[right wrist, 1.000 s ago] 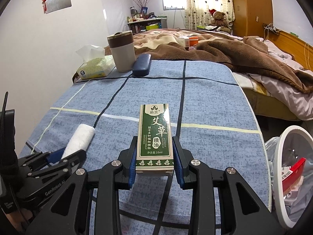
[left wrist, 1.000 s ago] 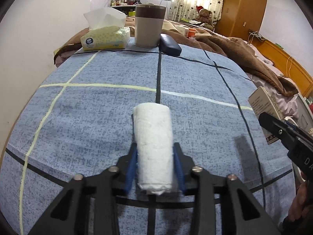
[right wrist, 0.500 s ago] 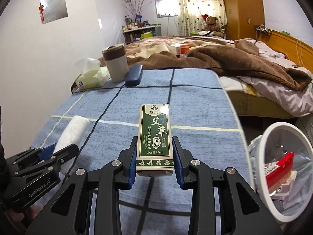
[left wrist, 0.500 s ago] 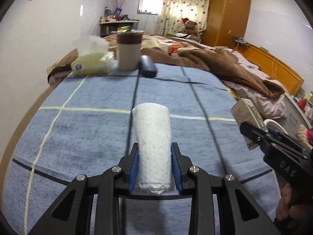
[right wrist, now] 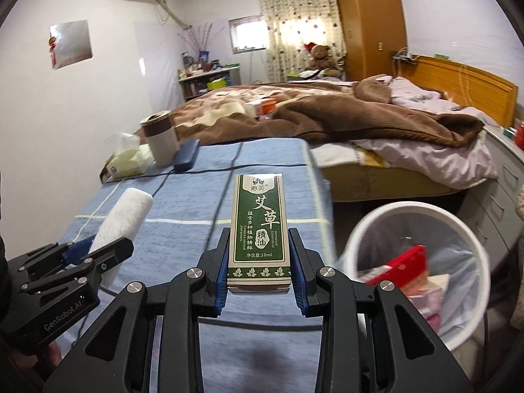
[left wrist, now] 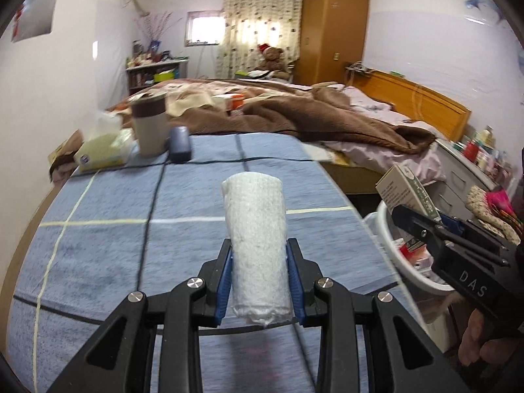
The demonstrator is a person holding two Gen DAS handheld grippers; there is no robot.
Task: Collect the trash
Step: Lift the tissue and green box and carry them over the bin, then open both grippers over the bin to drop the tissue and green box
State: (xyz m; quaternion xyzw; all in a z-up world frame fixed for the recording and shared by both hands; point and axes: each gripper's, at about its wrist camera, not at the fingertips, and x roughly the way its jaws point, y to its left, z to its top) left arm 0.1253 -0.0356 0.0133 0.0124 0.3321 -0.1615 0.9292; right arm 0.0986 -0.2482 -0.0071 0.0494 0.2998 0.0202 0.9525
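My left gripper (left wrist: 260, 281) is shut on a rolled white paper towel (left wrist: 255, 245), held up over the blue checked tablecloth (left wrist: 114, 245). The green and white carton (right wrist: 258, 229) with printed characters sits clamped in my right gripper (right wrist: 260, 278), also lifted off the cloth. A white trash bin (right wrist: 416, 258) lined with a bag stands beside the table's right edge, with red and pink packaging inside. In the left wrist view the right gripper (left wrist: 422, 226) with the carton (left wrist: 406, 193) hovers at the bin's (left wrist: 389, 252) rim. In the right wrist view the left gripper (right wrist: 88, 252) and towel (right wrist: 124, 216) are at lower left.
At the table's far left stand a tissue box (left wrist: 101, 150), a beige tumbler with a brown lid (left wrist: 149, 127) and a dark case (left wrist: 179, 144). Beyond is a bed with a brown blanket (left wrist: 311, 118). A grey drawer cabinet (right wrist: 504, 193) stands right of the bin.
Both grippers have risen and swung right with their loads; the bin has come further into both views and the table's far items have shifted left.
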